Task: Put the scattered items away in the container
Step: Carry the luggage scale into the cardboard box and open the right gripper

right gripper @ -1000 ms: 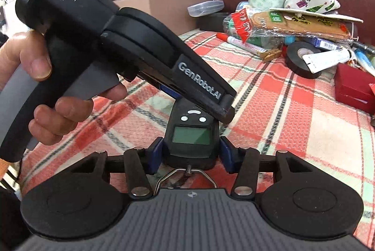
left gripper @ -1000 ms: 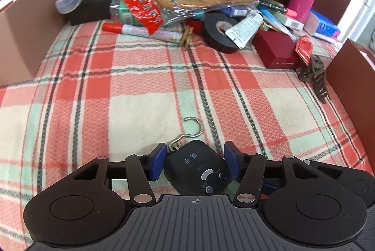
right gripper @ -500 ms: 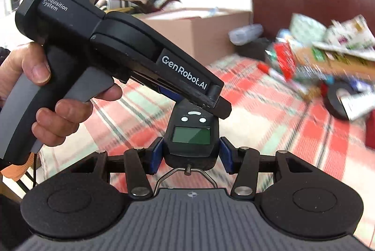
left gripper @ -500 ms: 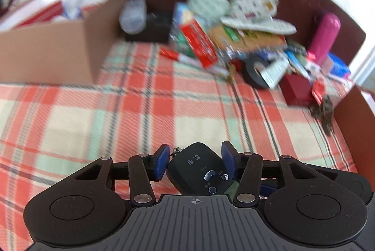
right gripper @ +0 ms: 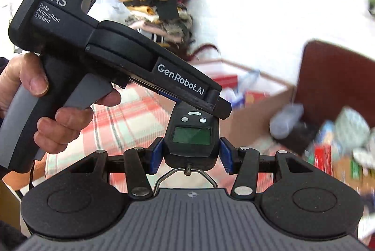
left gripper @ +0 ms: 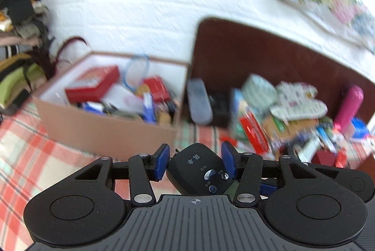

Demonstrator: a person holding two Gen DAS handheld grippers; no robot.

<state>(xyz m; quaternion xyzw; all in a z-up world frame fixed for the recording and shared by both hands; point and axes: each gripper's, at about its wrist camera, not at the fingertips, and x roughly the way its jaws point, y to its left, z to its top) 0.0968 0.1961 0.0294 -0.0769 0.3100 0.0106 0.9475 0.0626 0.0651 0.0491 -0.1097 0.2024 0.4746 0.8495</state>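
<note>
A black hand-held hanging scale point(left gripper: 196, 166) is off the plaid cloth with both grippers on it. My left gripper point(left gripper: 195, 160) is shut on its button end, blue pads at either side. My right gripper point(right gripper: 191, 155) is shut on the display end point(right gripper: 191, 136), the wire handle just below. A hand point(right gripper: 46, 115) holds the left gripper's body point(right gripper: 117, 59), which reaches over the scale's top. The cardboard box point(left gripper: 105, 131) stands ahead and left, holding red boxes and several small items. The scattered pile point(left gripper: 281, 115) lies to the right, blurred.
A dark brown board point(left gripper: 257, 59) stands behind the pile, right of the box. A pink bottle point(left gripper: 348, 105) stands at the pile's right end. Plaid cloth point(left gripper: 28, 157) covers the surface. Heaped clothes point(right gripper: 161, 5) sit at the far left by the white wall.
Both grippers have lifted the scale off the cloth and swung left and up; the open box has come into view. The hold on the scale is unchanged.
</note>
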